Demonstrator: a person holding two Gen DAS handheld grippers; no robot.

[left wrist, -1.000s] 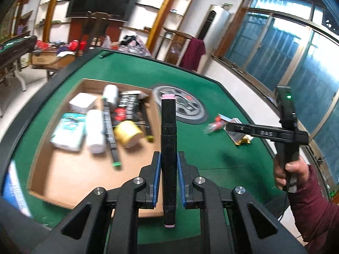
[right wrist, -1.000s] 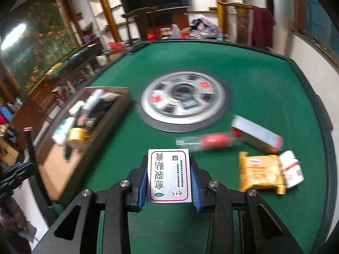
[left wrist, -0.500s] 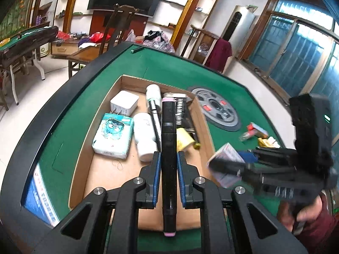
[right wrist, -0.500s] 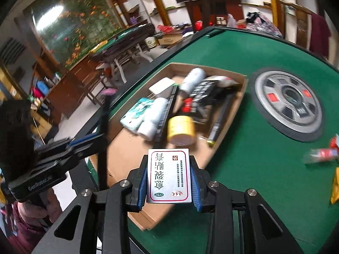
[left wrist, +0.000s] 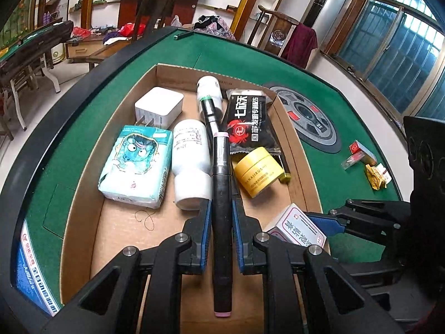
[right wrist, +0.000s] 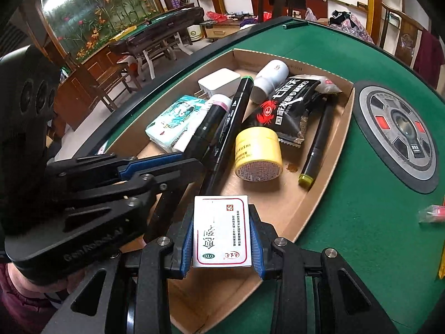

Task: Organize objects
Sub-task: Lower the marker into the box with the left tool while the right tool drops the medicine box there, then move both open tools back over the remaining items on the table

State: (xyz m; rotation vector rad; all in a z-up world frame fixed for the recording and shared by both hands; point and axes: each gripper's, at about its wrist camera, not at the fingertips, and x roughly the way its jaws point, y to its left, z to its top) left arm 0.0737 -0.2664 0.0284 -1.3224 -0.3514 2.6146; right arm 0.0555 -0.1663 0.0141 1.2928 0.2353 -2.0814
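- Cardboard tray [left wrist: 299,172] is seen on the green table [left wrist: 242,55] in the left wrist view, holding a tissue pack [left wrist: 136,164], a white charger [left wrist: 158,107], a white bottle [left wrist: 192,164], a black snack packet [left wrist: 247,122] and a yellow jar [left wrist: 257,171].
- A black marker with pink caps [left wrist: 221,194] is clamped lengthwise between the blue pads of the left gripper [left wrist: 221,239], above the tray's near end.
- The right gripper [left wrist: 306,231] is seen at the right of the same view, closed on a white medicine box [left wrist: 297,228] over the tray's right wall.
- Small packets [left wrist: 364,161] are left on the felt, well apart from the tray, beyond the round centre panel [left wrist: 308,119].
- In the right wrist view, the medicine box [right wrist: 221,233] is gripped by its sides in the right gripper [right wrist: 221,239], above the tray's [right wrist: 345,117] near corner.
- The left gripper [right wrist: 178,164] is seen at the left, with the marker [right wrist: 211,119] held over the tray.
- A green-capped marker [right wrist: 233,117] and a yellow-capped marker [right wrist: 319,139] are seen lying in the tray on either side of the jar [right wrist: 257,153].
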